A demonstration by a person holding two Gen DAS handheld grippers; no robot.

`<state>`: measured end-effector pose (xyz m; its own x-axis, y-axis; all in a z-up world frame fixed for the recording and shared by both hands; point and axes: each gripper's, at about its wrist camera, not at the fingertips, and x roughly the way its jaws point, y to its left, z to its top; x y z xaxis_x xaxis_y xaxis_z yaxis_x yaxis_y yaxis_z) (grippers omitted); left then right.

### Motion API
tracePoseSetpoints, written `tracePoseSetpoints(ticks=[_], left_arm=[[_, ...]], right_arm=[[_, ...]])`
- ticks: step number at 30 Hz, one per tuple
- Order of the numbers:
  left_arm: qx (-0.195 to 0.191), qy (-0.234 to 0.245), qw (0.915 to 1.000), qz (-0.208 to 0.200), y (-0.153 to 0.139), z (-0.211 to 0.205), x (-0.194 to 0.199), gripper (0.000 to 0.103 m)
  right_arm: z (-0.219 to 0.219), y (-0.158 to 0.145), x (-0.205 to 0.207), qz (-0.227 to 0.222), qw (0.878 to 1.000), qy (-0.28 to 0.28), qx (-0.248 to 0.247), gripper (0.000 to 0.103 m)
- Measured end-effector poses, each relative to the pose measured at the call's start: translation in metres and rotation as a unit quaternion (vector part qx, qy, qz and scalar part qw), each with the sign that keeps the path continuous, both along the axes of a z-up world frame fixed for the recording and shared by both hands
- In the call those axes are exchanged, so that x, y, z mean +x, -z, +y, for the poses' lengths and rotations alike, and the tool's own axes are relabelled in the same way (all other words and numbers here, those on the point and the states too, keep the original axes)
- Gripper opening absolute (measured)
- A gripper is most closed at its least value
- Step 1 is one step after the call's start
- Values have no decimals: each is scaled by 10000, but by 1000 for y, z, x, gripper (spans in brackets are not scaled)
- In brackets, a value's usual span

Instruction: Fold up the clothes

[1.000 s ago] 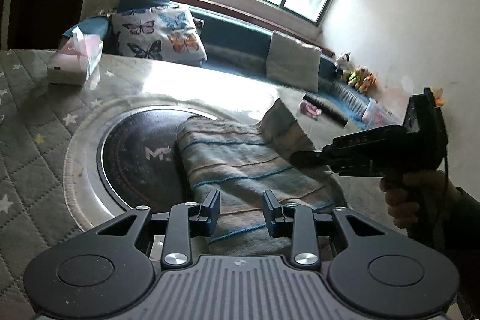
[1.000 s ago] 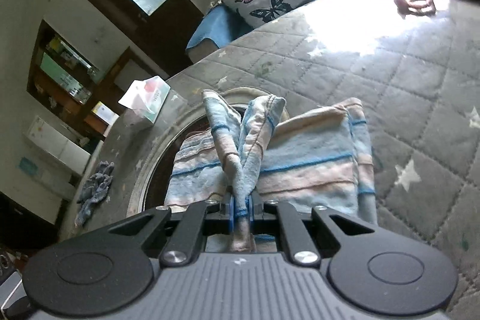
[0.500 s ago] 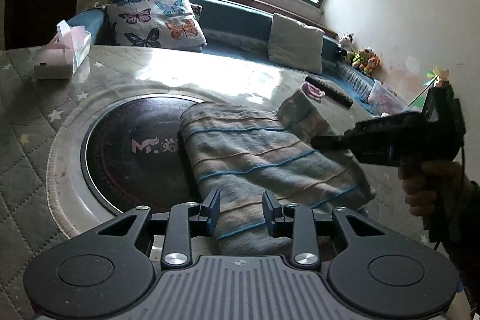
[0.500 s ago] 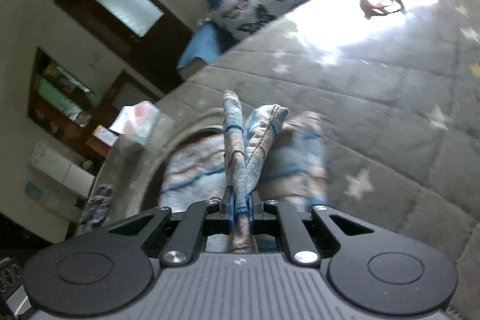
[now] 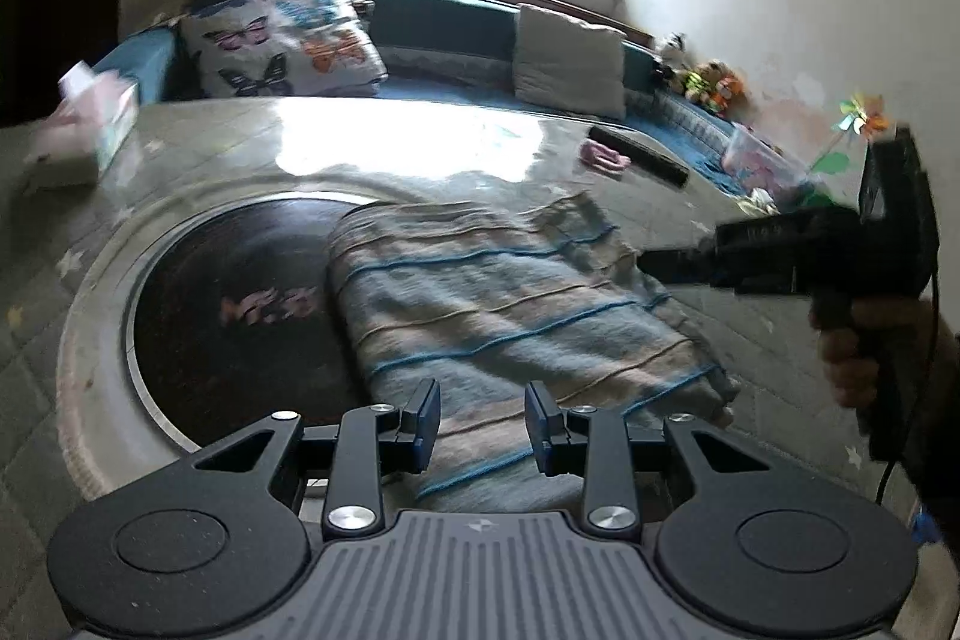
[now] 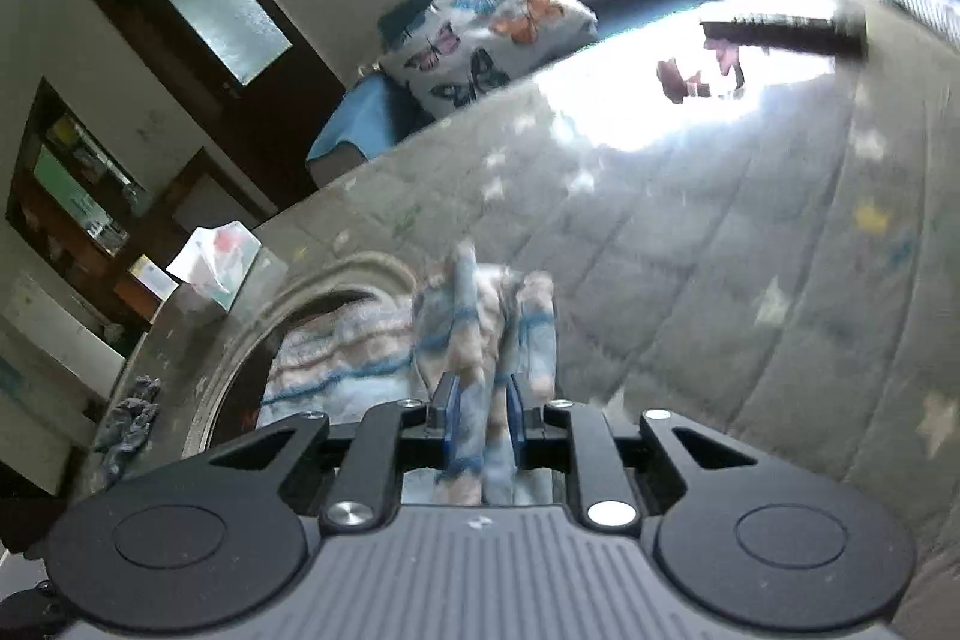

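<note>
A striped blue-and-beige towel (image 5: pixel 492 304) lies folded on the quilted table cover, partly over a dark round plate (image 5: pixel 240 304). My left gripper (image 5: pixel 483 424) hovers open over the towel's near edge, with nothing between its fingers. My right gripper (image 5: pixel 645 259), held by a person's hand (image 5: pixel 852 358), is at the towel's far right corner. In the right wrist view, a bunched fold of the towel (image 6: pixel 480 316) stands between the pads of the right gripper (image 6: pixel 482 418). Its jaws are opening, and the cloth still touches both pads.
A tissue box (image 5: pixel 84 130) sits at the table's far left. A black bar (image 5: pixel 639 154) and a pink item (image 5: pixel 603 157) lie at the far right. A dark rag (image 6: pixel 129 418) lies left of the plate. A butterfly pillow (image 5: pixel 282 40) rests on the bench behind.
My right gripper has drawn the pinched fold out to the right, and its pads have spread slightly around it. The left gripper stayed open and shifted along the towel's near edge.
</note>
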<state>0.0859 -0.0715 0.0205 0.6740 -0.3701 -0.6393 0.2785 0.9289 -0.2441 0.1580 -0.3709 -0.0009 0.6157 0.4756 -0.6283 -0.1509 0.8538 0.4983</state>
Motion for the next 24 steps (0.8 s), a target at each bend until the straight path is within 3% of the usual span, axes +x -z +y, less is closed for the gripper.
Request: tracePoseSetpoints(ticks=[5,12,16,19,24], left_arm=[[82,362,9993,-19,1,-32,15,32],[8,820,9966,-13,9,-66,34,31],[42,1022,9947,65,20,-78,39,31],[99,1123,9936,104,25,-81,39,31],[-130,1133,9935,1,17,-75,45,31]], right_arm=[[17,-18,13,-260,9986,-467,-44,17],[48,-6,44,-310,9947,-902,-383,17],[47,11,56,-240,9940,-819,-684,16],[35,22,61,-76,9967,-681,-430,8],[33,10,59,-300,9959,-653,-552,9]])
